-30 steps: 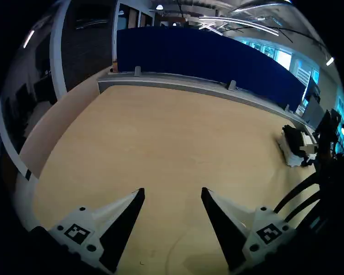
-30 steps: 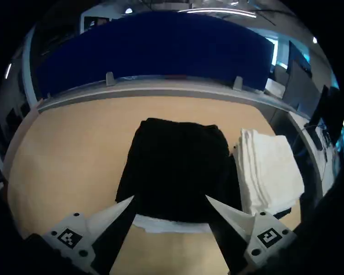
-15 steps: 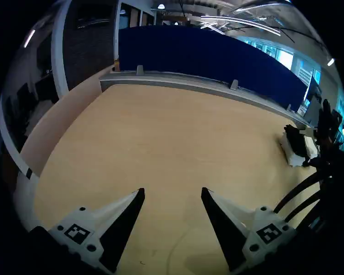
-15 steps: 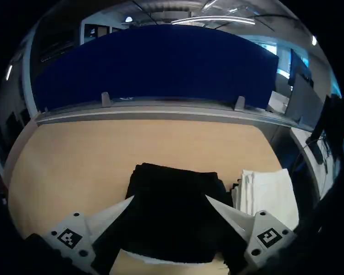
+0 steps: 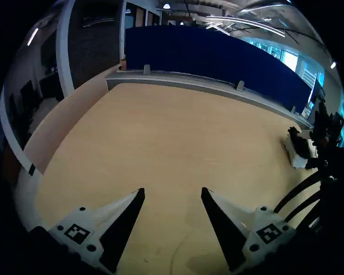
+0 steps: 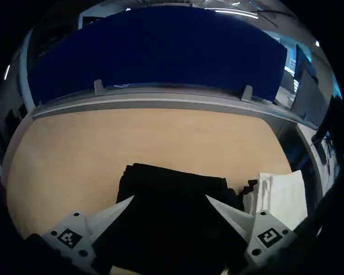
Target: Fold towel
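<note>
Left gripper (image 5: 172,189) is released: its two white fingers stand well apart, low over bare table (image 5: 163,133), with nothing between them. In the left gripper view the wood runs from a pale edge on the left up to a grey rail (image 5: 195,85) at the back, and a blue partition (image 5: 208,50) rises behind that rail. Far off at the right edge of the table sits a small pile, the black towel (image 5: 296,139) on top and the white towel (image 5: 296,159) under or beside it; it is too small to tell which. Dark cables (image 5: 300,195) cross the lower right corner, nearer the camera.

Right gripper (image 6: 169,197) is also released, its fingers spread wide and not pressing on anything. In the right gripper view the black towel (image 6: 172,181) lies flat on the table (image 6: 103,137), folded to a rough rectangle. Its far edge sits ahead of the fingertips, and its dark cloth spans the gap between the fingers and runs on beneath them toward the camera. Whether the fingers touch the cloth cannot be told. Just beside it on the right, touching or nearly so, lies the white towel (image 6: 286,195), folded, with layered edges showing on its left side. Behind both, bare wood reaches the rail (image 6: 172,103) and the partition (image 6: 163,50).
</note>
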`<action>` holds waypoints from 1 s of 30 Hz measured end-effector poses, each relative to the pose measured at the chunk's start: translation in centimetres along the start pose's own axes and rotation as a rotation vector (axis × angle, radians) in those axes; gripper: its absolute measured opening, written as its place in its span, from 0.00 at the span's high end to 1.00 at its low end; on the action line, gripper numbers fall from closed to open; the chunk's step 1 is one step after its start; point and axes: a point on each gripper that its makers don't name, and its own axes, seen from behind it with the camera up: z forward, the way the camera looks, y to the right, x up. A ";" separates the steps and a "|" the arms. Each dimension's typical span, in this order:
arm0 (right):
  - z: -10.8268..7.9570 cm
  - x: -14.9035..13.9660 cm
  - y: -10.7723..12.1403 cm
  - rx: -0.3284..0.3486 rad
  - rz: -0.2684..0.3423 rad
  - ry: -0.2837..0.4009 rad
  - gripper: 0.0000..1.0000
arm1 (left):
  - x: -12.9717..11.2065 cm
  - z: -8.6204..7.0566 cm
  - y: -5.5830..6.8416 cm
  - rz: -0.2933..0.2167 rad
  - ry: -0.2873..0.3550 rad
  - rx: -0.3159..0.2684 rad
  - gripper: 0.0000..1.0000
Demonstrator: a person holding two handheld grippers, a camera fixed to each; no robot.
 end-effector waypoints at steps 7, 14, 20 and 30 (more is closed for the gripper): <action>0.6 -0.1 0.2 0.012 0.032 -0.010 0.00 | -0.3 -0.1 0.0 0.001 -0.001 0.002 0.09; -0.8 0.6 0.0 0.017 0.027 0.007 0.00 | -0.3 -0.1 0.5 0.007 -0.001 -0.008 0.09; -3.8 2.3 -1.0 0.039 0.007 0.077 0.00 | 0.1 0.0 0.5 0.006 0.009 -0.017 0.09; -10.0 2.8 -2.5 0.027 0.011 0.160 0.00 | 1.0 0.1 0.7 0.008 0.030 -0.038 0.09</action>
